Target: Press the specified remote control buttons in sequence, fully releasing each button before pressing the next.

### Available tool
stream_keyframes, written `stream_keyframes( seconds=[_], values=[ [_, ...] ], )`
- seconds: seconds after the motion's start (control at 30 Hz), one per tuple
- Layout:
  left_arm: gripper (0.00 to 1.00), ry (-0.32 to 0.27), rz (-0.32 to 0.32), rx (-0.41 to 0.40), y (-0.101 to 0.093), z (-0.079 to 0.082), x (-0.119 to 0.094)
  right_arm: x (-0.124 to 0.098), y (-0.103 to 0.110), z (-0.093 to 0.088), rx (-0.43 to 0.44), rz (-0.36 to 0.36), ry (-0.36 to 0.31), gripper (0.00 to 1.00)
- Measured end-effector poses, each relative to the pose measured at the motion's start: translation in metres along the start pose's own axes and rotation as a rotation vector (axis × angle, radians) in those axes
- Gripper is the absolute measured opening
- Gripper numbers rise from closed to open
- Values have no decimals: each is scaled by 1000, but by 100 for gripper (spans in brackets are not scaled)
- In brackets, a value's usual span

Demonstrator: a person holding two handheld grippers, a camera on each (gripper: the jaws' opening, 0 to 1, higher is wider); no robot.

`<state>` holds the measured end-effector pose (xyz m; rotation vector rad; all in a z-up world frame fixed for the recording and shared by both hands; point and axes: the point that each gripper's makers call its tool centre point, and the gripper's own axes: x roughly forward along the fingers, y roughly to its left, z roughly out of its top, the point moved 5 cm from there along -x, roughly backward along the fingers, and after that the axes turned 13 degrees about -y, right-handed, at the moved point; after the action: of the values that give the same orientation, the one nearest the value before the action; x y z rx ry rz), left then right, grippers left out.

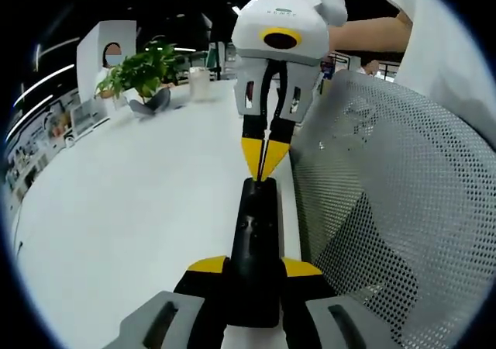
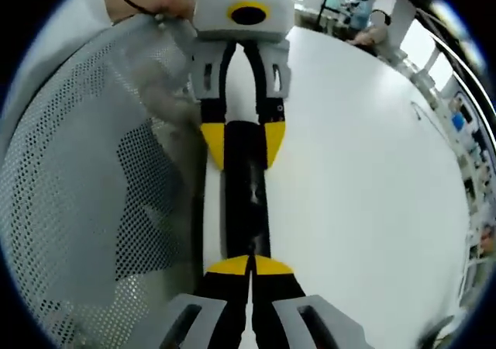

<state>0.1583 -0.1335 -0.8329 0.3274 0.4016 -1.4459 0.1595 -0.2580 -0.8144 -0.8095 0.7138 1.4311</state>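
A slim black remote control (image 1: pixel 256 225) is held level over the white table (image 1: pixel 139 209), lengthwise along my left gripper (image 1: pixel 254 267), whose yellow-tipped jaws are shut on its sides. In the left gripper view my right gripper (image 1: pixel 263 161) comes down from the top, its yellow tips closed together and resting on the remote's far end. The right gripper view looks the opposite way. There my right gripper (image 2: pixel 250 265) has its tips shut at the near end of the remote (image 2: pixel 246 202). Beyond it, the left gripper (image 2: pixel 244 143) clamps the remote.
A grey mesh chair back (image 1: pixel 395 209) stands close beside the remote, seen also as the mesh chair (image 2: pixel 85 194) in the right gripper view. A potted plant (image 1: pixel 139 74) and a white cup (image 1: pixel 200 83) sit at the table's far end. A person's arm (image 1: pixel 372 35) reaches in.
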Motion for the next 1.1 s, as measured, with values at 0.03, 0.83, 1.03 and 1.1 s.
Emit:
stream_keyframes(
  seconds=[0.03, 0.83, 1.03, 1.1],
  values=[
    [25, 1, 0, 3, 0, 0, 0, 0, -1, 0, -5, 6, 10, 0],
    [25, -9, 1, -11, 0, 0, 0, -2, 3, -3, 272, -149, -224, 0],
    [25, -11, 1, -11, 0, 0, -1, 2, 4, 3, 155, -115, -156, 0],
    [25, -12, -1, -12, 0, 0, -1, 3, 3, 5, 106, -95, -115, 0]
  ],
)
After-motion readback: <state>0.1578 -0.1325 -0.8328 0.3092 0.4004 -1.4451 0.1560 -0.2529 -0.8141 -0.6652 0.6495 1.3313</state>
